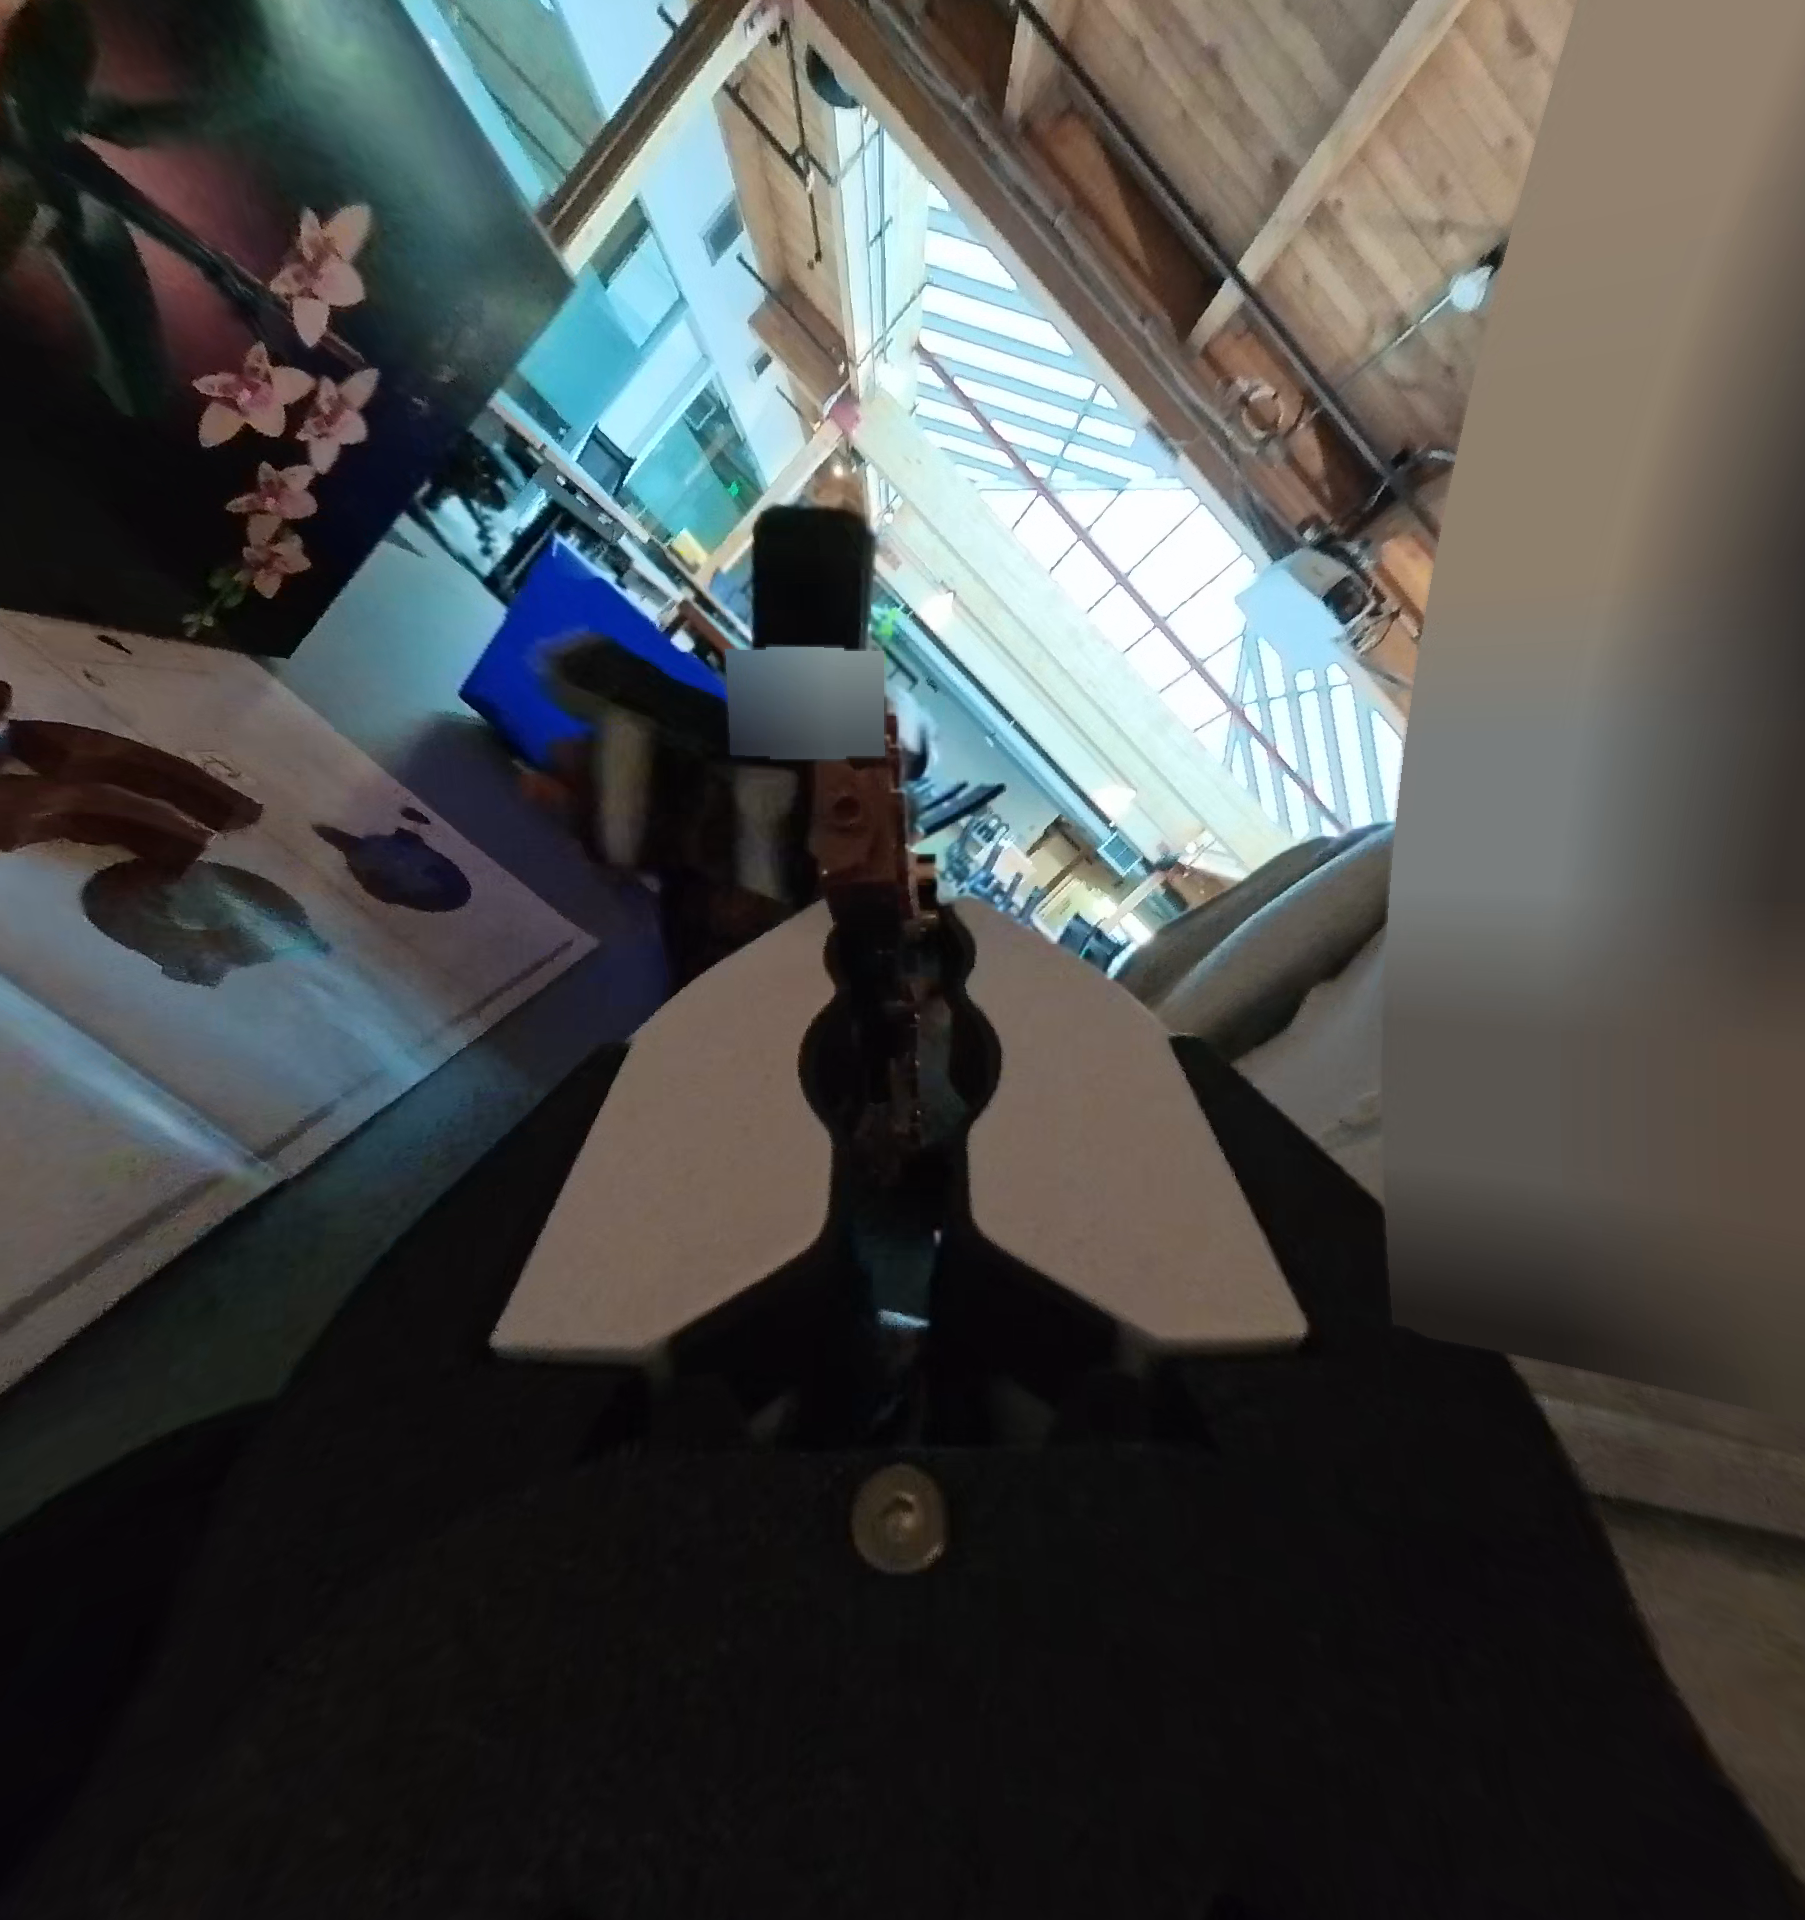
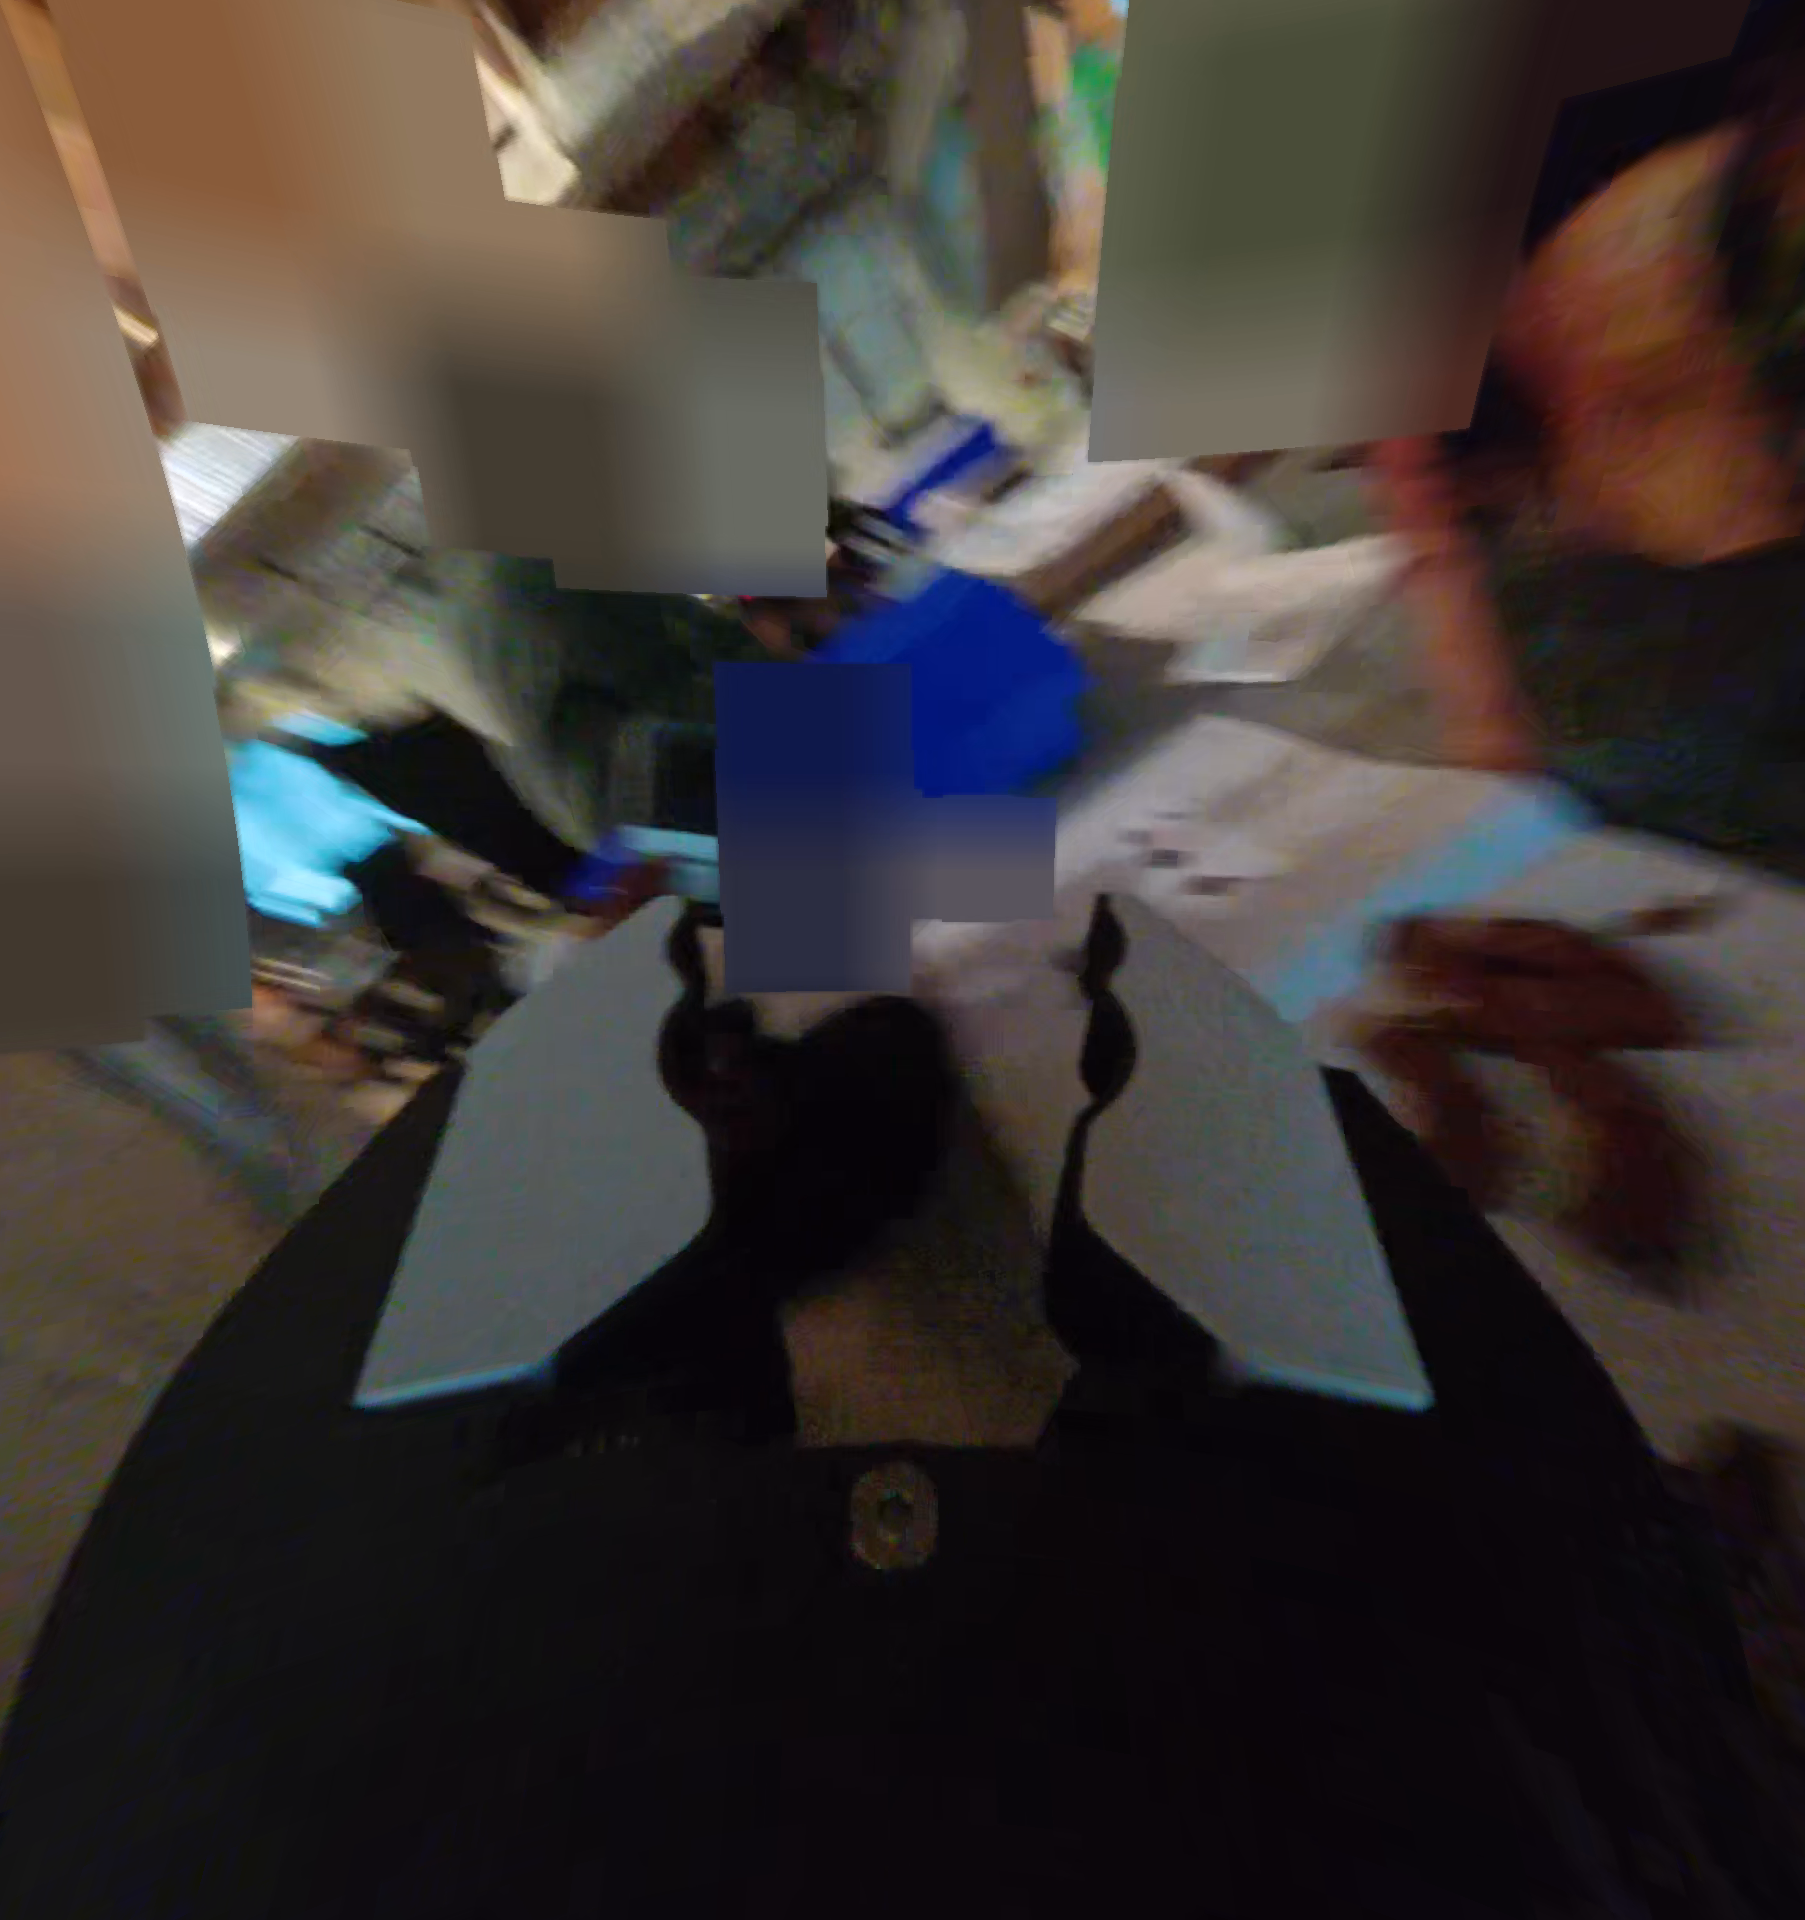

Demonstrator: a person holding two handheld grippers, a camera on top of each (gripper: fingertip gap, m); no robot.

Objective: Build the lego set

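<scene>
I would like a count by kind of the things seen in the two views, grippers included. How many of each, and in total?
Grippers: 2 (left gripper, right gripper)
Brown part, clamped in the left gripper: 1
Blue box: 1
Printed page: 1
Flower picture: 1
Total: 6

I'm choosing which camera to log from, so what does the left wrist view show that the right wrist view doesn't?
Only the left wrist view: the left gripper nearly closed on a thin brown-and-black object, an orchid picture, an open book and a wooden ceiling with skylights.

Only the right wrist view: the right gripper with fingers wide apart, heavily motion-blurred, and a light-blue shape.

Both: a blue box.
</scene>
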